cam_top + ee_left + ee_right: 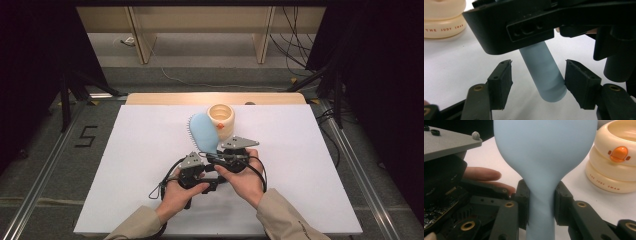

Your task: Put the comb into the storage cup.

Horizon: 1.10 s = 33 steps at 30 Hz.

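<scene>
Brush in pale blue lay near the middle of the white bench, its bristled head pointing toward 11 o'clock and its handle running back toward 5 o'clock into the two hand-held tools. The right claw was clamped on the narrow neck of the handle, both black jaws pressed against its sides, as the right gripper view showed. The left claw stood spread wide around the rounded end of the handle, its jaws clear of it on either side, with the body of the other tool looming just above. At 1 o'clock from the brush head, just beside it, sat a cream ringed cup with an orange duck-bill ornament and the lettering "THE JUDY SWAN". The person's left hand and right hand came in at 6 o'clock, sleeves tan.
</scene>
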Each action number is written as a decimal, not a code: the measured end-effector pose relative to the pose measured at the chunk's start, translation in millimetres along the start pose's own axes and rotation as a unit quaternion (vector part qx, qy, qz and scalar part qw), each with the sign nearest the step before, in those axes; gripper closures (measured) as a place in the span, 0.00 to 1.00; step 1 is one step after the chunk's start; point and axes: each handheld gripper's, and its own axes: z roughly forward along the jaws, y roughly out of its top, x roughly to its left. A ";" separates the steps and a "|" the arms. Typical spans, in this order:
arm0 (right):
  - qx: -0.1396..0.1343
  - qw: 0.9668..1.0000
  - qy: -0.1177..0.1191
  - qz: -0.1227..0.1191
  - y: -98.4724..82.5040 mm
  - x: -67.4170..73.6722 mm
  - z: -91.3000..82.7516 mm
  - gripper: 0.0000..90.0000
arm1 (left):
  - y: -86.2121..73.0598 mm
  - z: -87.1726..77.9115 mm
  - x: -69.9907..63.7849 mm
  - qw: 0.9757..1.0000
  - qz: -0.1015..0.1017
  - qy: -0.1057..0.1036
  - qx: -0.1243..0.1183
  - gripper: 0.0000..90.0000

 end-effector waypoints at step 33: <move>-0.011 1.000 -0.005 0.004 -1.3 1.0 1.2 0.78 | 1.8 -1.2 1.1 1.000 -0.018 -0.007 -0.020 0.64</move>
